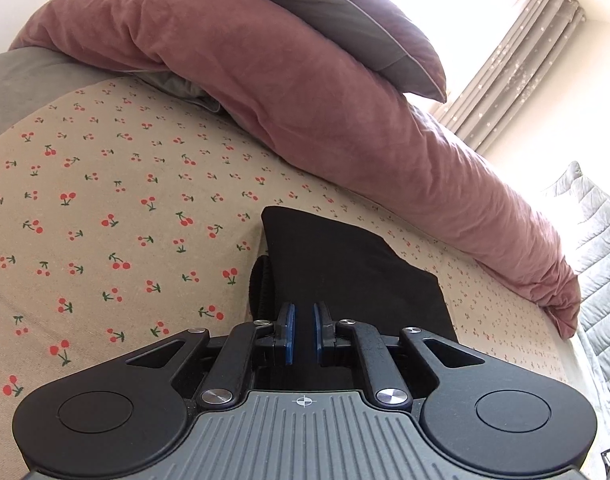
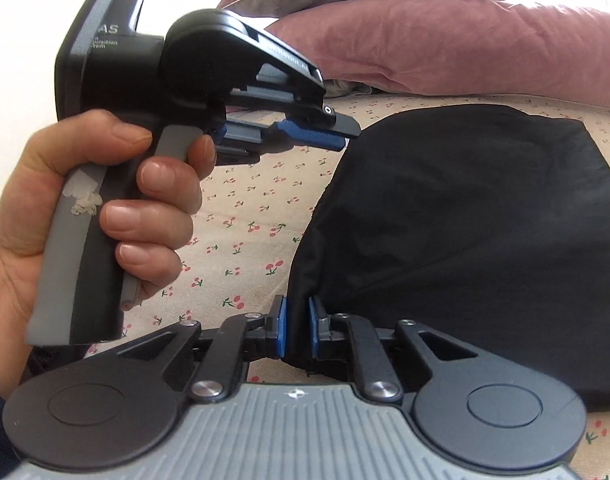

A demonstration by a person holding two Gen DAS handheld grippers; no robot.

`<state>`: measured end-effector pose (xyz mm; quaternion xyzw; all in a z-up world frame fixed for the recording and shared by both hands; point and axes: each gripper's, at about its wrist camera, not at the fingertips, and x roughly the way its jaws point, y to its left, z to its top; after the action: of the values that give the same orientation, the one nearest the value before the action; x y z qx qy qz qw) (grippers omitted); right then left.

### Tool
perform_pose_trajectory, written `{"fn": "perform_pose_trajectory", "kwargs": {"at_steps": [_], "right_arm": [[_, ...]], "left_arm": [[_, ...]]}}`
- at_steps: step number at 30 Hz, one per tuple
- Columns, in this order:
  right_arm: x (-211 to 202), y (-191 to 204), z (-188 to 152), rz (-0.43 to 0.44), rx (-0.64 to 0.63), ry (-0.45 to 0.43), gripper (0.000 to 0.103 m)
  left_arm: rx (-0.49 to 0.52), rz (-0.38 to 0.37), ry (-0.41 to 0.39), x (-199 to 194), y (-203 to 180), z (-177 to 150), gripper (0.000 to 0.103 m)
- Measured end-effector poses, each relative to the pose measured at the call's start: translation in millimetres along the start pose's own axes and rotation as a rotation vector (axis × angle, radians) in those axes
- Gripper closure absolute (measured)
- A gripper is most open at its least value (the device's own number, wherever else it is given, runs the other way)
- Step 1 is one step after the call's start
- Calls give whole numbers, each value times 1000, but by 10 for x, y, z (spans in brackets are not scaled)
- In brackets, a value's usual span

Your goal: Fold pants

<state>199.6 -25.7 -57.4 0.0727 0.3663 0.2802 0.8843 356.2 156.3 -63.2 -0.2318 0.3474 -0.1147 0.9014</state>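
Observation:
The black pants (image 2: 465,232) lie folded into a compact bundle on the cherry-print bedsheet (image 1: 105,208). In the left wrist view they (image 1: 345,272) sit just ahead of my left gripper (image 1: 304,310), whose blue pads are narrowly apart with black fabric behind the gap. In the right wrist view my right gripper (image 2: 297,304) has its blue pads closed on the near left edge of the pants. The left gripper (image 2: 341,134) also shows there, held in a hand, its tips at the bundle's far left edge and hovering above the sheet.
A pink duvet (image 1: 305,92) with a grey pillow (image 1: 329,4) on top lies along the far side of the bed. A grey quilted cover (image 1: 597,240) and curtains (image 1: 517,72) are at the right. The bed's edge runs at the right.

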Motion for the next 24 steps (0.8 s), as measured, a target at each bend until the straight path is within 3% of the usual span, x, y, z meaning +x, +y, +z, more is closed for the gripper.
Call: {"fn": "perform_pose_trajectory", "kwargs": {"at_steps": [3, 5, 6, 8, 9, 12, 15, 18, 20, 24], "right_arm": [[9, -19, -30, -1, 9, 20, 84], [-84, -85, -7, 47, 55, 39, 67], [-164, -105, 10, 66, 70, 42, 63], [-348, -176, 63, 85, 81, 28, 44], [-501, -237, 110, 92, 82, 2, 42], [-909, -566, 259, 79, 125, -96, 41], [-1095, -1082, 402, -37, 236, -156, 41], [-1008, -1654, 444, -135, 367, -117, 42], [-925, -1931, 421, -180, 402, -92, 43], [-757, -2236, 317, -170, 468, -81, 48]], "left_arm": [[-10, 1, 31, 67, 43, -24, 86], [-9, 11, 41, 117, 42, -44, 67], [-1, 11, 42, 130, 31, -55, 63], [23, 18, 42, 148, -2, -78, 57], [31, 32, 40, 159, -14, -85, 56], [24, 52, 46, 227, 19, -106, 55], [-3, 45, 62, 311, 96, -130, 55], [-44, 8, 71, 342, 143, -123, 54], [-55, -2, 80, 374, 152, -123, 46], [-89, -43, 95, 451, 174, -153, 43]]}}
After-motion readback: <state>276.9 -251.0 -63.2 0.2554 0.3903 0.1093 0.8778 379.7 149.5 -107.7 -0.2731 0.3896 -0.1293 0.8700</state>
